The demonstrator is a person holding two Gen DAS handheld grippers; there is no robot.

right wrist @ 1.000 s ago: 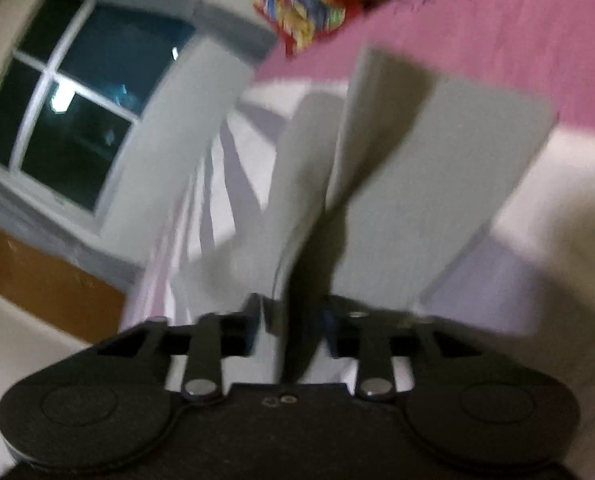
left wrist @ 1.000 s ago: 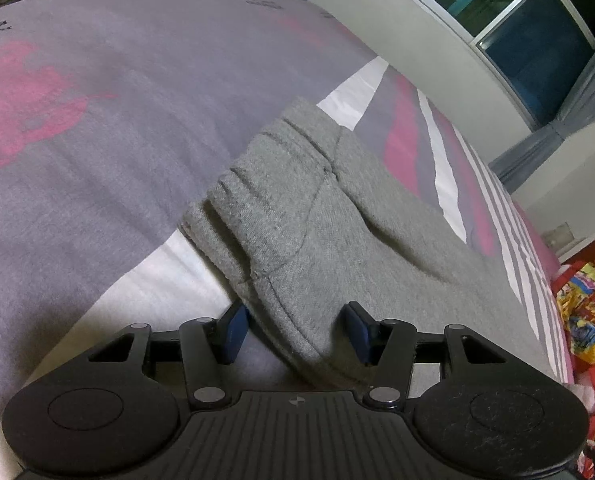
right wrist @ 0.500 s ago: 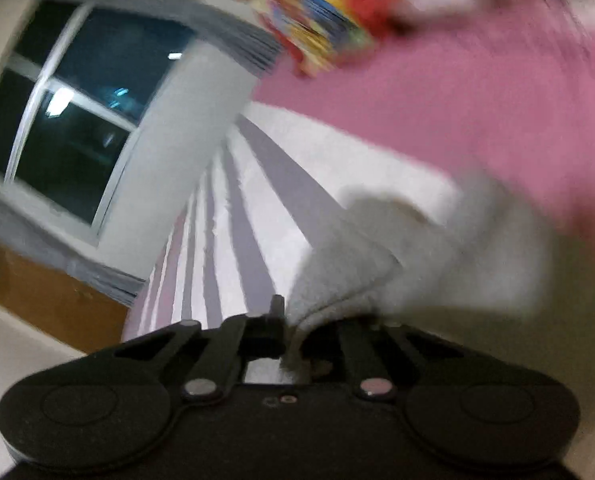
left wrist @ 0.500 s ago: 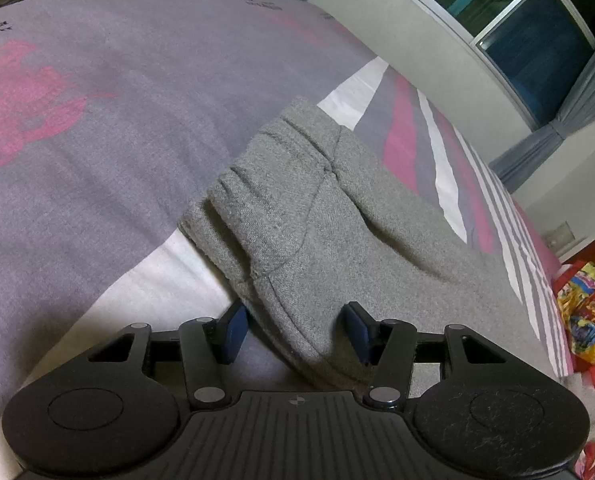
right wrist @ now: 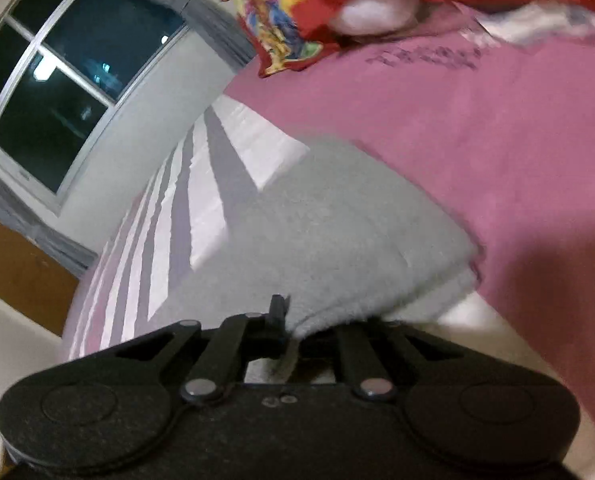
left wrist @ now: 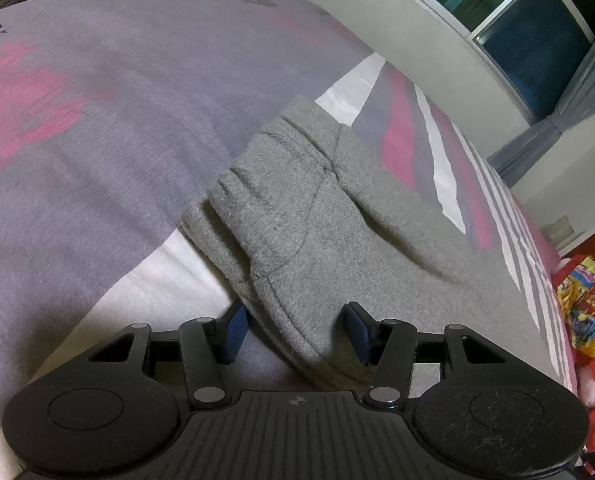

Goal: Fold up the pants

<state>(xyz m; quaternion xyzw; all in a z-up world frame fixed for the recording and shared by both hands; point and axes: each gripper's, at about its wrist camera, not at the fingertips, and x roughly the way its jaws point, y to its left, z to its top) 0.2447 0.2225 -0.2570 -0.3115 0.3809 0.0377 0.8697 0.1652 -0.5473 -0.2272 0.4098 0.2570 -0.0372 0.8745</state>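
Grey sweatpants [left wrist: 317, 220] lie on the bed, waistband end nearest in the left wrist view. My left gripper [left wrist: 297, 330] is open, its blue pads either side of the near hem, not pinching it. In the right wrist view the grey pants [right wrist: 337, 232] lie folded over on the bedspread. My right gripper [right wrist: 309, 320] is shut on the near edge of the cloth, low at the bed; one finger is hidden under the fabric.
The bedspread [left wrist: 97, 140] is grey, pink and white striped. A red and yellow patterned cloth with a white toy [right wrist: 337, 4] lies at the far side of the bed. A wall with a dark window [right wrist: 57, 80] runs along the bed.
My right gripper has swung the hanging pant leg down and laid it flat on the bed. The left gripper and the waistband have not moved.
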